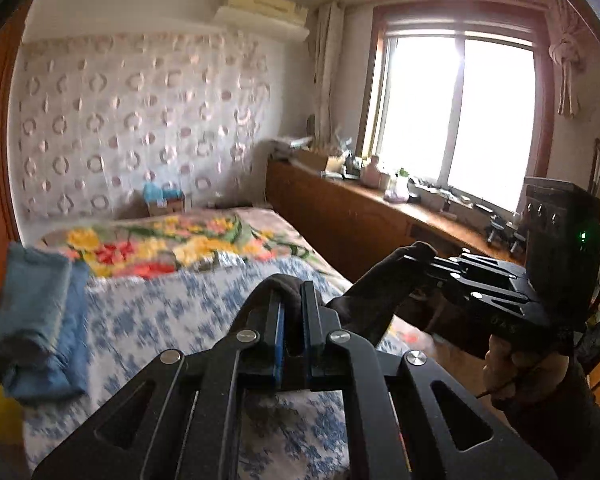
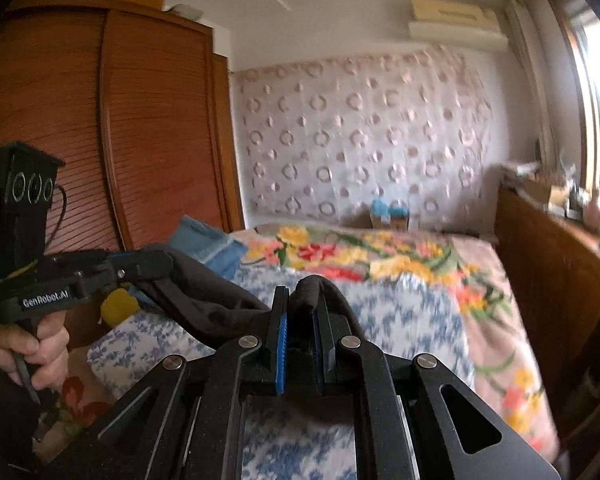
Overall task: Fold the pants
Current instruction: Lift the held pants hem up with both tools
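The dark pants (image 1: 364, 304) hang in the air above the bed, stretched between my two grippers. In the left wrist view my left gripper (image 1: 292, 294) is shut on a bunched edge of the cloth. To its right, the right gripper (image 1: 418, 252) pinches another part of the same edge, held by a person's hand (image 1: 512, 364). In the right wrist view my right gripper (image 2: 302, 296) is shut on a fold of the pants (image 2: 204, 304). The left gripper (image 2: 160, 264) grips the cloth further left. The lower part of the pants is hidden below both grippers.
A bed with a blue-and-white sheet (image 1: 160, 320) and a flowered blanket (image 1: 160, 248) lies below. A folded blue cloth (image 1: 40, 312) and something yellow (image 2: 118, 306) sit at its left side. A wooden wardrobe (image 2: 140, 140) stands left, a cluttered wooden ledge (image 1: 340, 216) right under the window.
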Demonstrator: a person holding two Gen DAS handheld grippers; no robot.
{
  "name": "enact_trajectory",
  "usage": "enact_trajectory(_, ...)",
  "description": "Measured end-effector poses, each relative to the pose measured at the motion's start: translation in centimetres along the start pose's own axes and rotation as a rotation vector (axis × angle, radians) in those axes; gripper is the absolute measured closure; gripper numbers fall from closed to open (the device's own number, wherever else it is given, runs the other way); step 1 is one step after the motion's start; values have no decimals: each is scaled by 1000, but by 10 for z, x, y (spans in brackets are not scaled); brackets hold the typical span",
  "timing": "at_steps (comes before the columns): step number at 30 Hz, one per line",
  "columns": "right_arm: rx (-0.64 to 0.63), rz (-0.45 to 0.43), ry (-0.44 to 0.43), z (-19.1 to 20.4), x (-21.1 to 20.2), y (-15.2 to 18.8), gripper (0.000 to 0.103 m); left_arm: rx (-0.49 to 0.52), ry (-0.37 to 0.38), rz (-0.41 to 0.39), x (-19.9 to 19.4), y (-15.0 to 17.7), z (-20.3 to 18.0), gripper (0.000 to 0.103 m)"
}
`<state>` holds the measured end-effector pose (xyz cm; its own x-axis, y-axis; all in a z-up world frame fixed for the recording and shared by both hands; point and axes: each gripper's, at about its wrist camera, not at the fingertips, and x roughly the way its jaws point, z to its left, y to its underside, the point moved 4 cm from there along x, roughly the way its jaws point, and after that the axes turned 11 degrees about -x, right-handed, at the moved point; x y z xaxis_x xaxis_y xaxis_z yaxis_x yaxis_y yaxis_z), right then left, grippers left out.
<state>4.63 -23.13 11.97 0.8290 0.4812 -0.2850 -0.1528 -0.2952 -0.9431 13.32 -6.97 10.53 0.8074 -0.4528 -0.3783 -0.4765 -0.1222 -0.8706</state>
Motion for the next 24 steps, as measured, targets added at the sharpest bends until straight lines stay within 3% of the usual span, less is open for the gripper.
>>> enact_trajectory(7,-56,-11,-28,-2,14,-23,93,-11,-24,-46,-4,-20,18,95)
enact_trajectory(12,-90,37,-23,-12,48,-26,93,-30,-106,-30,29,-28,49,95)
enact_trajectory(16,-130,79,14,-17,86,-42,93,-15,-209,-53,57,-46,75,95)
enact_trajectory(19,-152,118,64,-18,115,-68,93,43,-235,-98,70,-64,76,95)
enact_trajectory(24,-80,169,106,-23,141,-91,94,13,-252,-56,83,-64,92,95)
